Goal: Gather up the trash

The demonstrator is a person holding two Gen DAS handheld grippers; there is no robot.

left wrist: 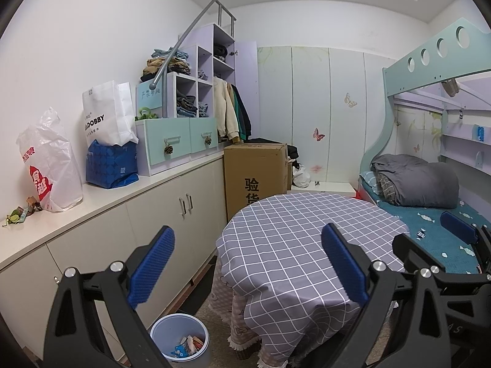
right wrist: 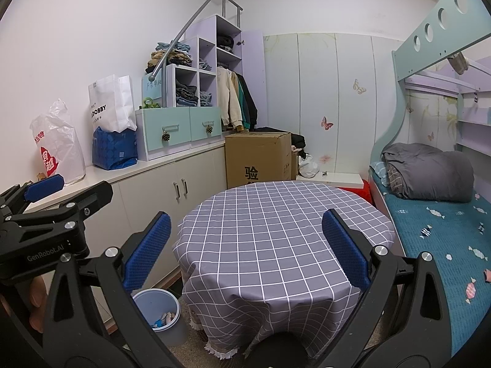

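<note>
A pale blue waste bin (left wrist: pixel 181 339) with wrappers inside stands on the floor left of the round table (left wrist: pixel 294 239); it also shows in the right wrist view (right wrist: pixel 159 312). Crumpled wrappers (left wrist: pixel 20 214) lie on the white counter at far left. My left gripper (left wrist: pixel 248 263) is open and empty, held above the table's near left side. My right gripper (right wrist: pixel 245 248) is open and empty above the table (right wrist: pixel 276 230). The left gripper shows at the left edge of the right wrist view (right wrist: pixel 46 190).
White cabinets (left wrist: pixel 159 211) run along the left wall with plastic bags (left wrist: pixel 49 168), a blue bag (left wrist: pixel 112 165) and a drawer unit (left wrist: pixel 178 141). A cardboard box (left wrist: pixel 257 171) stands behind the table. A bunk bed (left wrist: pixel 429 211) with a grey duvet is at right.
</note>
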